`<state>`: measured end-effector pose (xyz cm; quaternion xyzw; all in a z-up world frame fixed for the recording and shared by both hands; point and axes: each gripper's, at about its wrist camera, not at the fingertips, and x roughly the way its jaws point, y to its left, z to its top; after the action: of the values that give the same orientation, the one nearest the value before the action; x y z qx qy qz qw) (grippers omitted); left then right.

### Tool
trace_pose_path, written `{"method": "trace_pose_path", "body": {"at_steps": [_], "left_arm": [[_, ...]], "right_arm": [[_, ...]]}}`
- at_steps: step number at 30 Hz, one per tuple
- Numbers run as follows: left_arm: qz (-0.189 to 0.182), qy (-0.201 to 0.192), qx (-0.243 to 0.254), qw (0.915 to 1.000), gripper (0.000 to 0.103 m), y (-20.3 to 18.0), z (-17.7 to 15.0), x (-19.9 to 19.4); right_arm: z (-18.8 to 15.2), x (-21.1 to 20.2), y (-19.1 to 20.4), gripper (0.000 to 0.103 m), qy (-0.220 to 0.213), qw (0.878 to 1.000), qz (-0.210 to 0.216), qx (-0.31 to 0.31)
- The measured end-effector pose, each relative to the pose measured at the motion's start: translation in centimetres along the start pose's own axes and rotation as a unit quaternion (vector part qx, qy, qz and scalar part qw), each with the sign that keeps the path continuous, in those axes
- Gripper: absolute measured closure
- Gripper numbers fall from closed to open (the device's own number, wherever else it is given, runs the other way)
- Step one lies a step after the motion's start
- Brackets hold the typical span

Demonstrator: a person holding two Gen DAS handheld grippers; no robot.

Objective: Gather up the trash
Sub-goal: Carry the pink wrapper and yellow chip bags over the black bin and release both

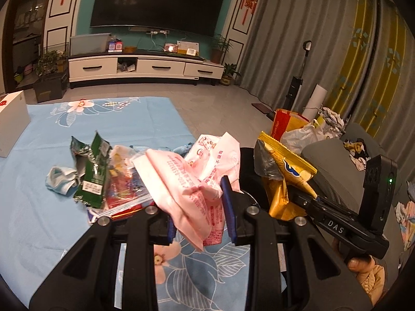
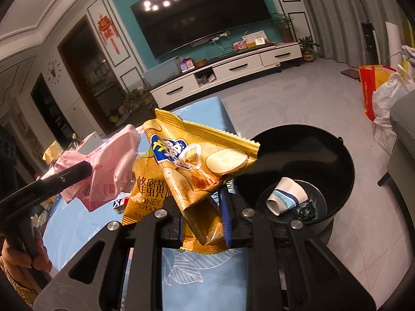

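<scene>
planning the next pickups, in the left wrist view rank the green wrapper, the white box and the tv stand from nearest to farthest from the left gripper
1. green wrapper: on the blue cloth, just left of the left gripper, which holds the pink wrapper.
2. white box: far left edge of the cloth, further back.
3. tv stand: against the teal wall across the floor, farthest.
</scene>
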<state>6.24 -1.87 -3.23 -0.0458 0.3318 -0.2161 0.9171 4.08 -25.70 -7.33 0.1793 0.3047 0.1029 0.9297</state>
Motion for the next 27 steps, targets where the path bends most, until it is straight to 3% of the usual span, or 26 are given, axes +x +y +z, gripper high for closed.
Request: {"method": "trace_pose_path", "body": {"at_steps": [16,27], "left_arm": [[-0.042,0.04,0.018,0.9981,0.073,-3.1,1.6,6.1],[-0.081,0.091,0.022,0.9923,0.071,-6.3,2.9,14.8]], "right_arm": [[-0.2,0.4,-5.2,0.08,-0.017,0.997,-0.039,0.063],[0.3,2.3,-9.6,0.077,-0.025,0.992,-0.075,0.103]]}}
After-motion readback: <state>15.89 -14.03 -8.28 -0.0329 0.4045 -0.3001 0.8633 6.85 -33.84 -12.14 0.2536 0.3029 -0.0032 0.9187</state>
